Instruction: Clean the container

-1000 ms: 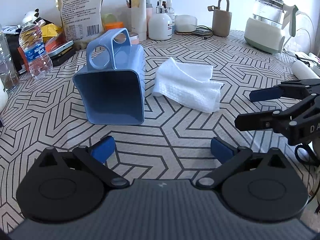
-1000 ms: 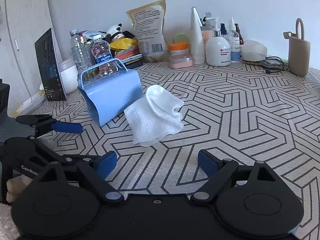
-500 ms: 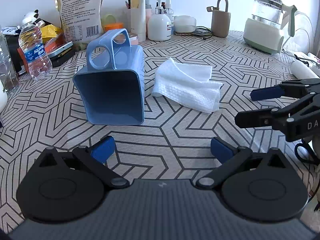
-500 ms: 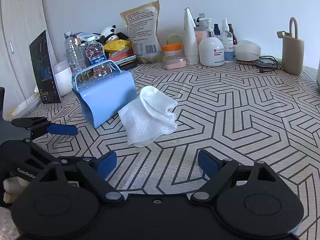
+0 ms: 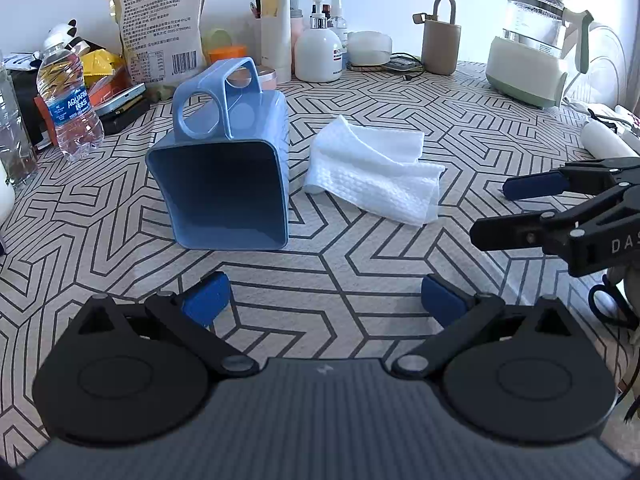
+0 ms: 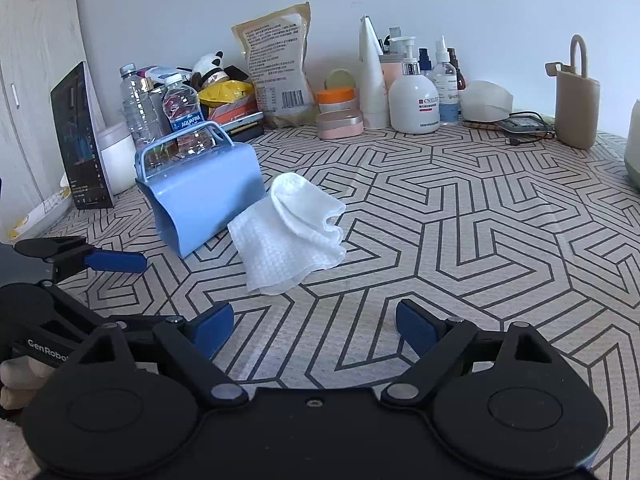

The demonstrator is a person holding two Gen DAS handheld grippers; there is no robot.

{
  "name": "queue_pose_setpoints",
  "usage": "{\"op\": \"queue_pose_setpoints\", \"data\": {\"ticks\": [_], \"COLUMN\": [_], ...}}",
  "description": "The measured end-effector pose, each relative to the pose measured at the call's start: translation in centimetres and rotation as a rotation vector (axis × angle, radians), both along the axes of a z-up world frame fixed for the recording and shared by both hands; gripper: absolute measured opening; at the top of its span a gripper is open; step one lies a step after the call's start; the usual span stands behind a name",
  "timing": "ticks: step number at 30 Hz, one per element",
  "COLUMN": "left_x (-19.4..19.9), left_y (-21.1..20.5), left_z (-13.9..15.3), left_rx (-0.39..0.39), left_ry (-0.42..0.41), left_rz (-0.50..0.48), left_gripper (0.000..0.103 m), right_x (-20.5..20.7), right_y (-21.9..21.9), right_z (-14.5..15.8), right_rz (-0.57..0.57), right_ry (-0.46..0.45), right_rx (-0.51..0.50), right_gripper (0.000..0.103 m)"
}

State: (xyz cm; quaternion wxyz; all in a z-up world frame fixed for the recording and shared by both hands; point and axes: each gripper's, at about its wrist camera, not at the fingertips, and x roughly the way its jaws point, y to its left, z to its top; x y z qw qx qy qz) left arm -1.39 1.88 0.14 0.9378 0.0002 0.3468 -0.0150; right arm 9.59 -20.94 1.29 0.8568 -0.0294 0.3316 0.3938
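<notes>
A light blue plastic container [image 5: 224,184] lies on its side on the patterned table, its open mouth facing my left gripper; it also shows in the right wrist view [image 6: 200,200]. A folded white cloth [image 5: 372,172] lies just right of it, touching it in the right wrist view [image 6: 292,236]. My left gripper [image 5: 324,300] is open and empty, a short way in front of the container's mouth. My right gripper [image 6: 316,324] is open and empty, in front of the cloth. Each gripper shows at the edge of the other's view.
Along the back wall stand water bottles [image 5: 68,96], a large food bag [image 5: 160,28], pump bottles and tubes [image 5: 318,52], a beige case [image 5: 440,44] and a kettle [image 5: 532,52]. A dark tablet [image 6: 78,140] leans at the left. The table's patterned cloth [image 5: 360,264] lies under both grippers.
The right gripper has drifted slightly left and nearer the cloth. The left gripper has barely moved. Container and cloth have not moved.
</notes>
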Motion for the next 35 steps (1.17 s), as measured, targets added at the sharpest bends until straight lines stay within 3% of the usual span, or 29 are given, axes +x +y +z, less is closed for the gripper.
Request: {"op": "queue_pose_setpoints", "data": {"ticks": [35], "left_x": [-0.7], "left_y": [1.5], "left_z": [0.2], "left_rx": [0.000], "left_ry": [0.000], "left_rz": [0.000], "left_gripper": [0.103], "right_x": [0.1], "right_y": [-0.2], "right_z": [-0.1], "right_rz": [-0.012], "right_ry": [0.011], "right_rx": [0.023], "right_gripper": [0.092]}}
